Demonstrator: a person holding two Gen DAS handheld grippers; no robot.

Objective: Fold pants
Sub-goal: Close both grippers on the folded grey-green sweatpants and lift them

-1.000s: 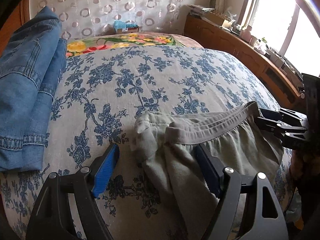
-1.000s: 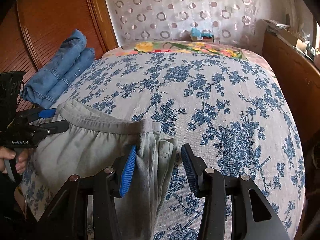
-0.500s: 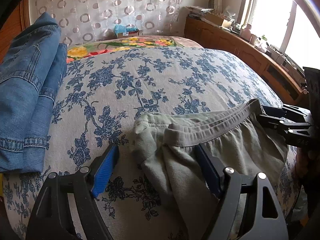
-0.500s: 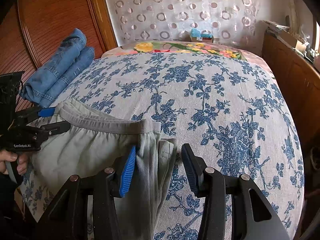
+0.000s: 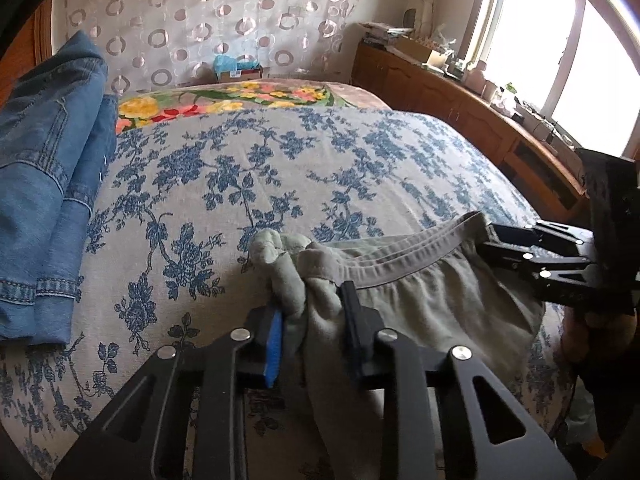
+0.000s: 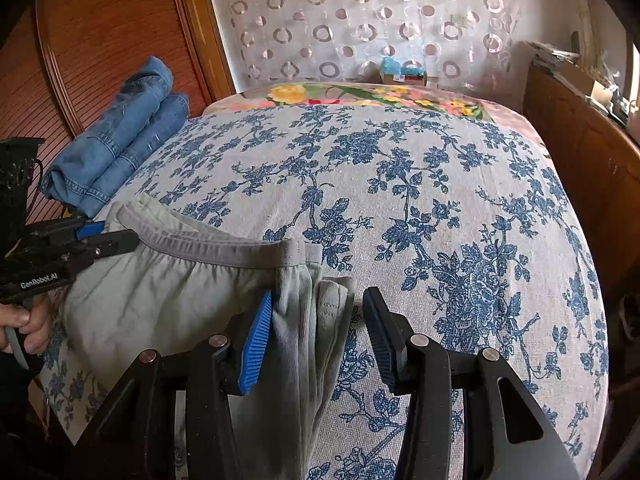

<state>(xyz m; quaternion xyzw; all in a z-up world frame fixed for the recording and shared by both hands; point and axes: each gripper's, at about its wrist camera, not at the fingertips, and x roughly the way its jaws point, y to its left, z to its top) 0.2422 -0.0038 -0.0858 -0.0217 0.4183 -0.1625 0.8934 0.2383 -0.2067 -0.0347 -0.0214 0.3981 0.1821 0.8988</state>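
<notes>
Grey pants (image 5: 420, 300) lie at the near edge of the blue-flowered bed (image 5: 280, 168), elastic waistband facing the far side. My left gripper (image 5: 310, 304) is closing on the bunched left end of the waistband, and its pads press the fabric. In the right wrist view the same pants (image 6: 160, 292) run from my left gripper (image 6: 116, 236) to my right gripper (image 6: 318, 300). The right gripper stands open around the folded right end: its left pad touches the cloth, its right pad stands apart. From the left wrist view, the right gripper (image 5: 508, 248) sits at the waistband's right end.
Folded blue jeans (image 5: 44, 200) lie along the bed's left side, by a wooden panel wall (image 6: 100, 40). A low wooden cabinet (image 5: 460, 104) with clutter runs under the window on the right. A person's hand (image 6: 28, 320) grips the left tool's handle.
My left gripper's jaws have closed in from wide apart onto the left end of the waistband, bunching the cloth up. The right gripper has kept still.
</notes>
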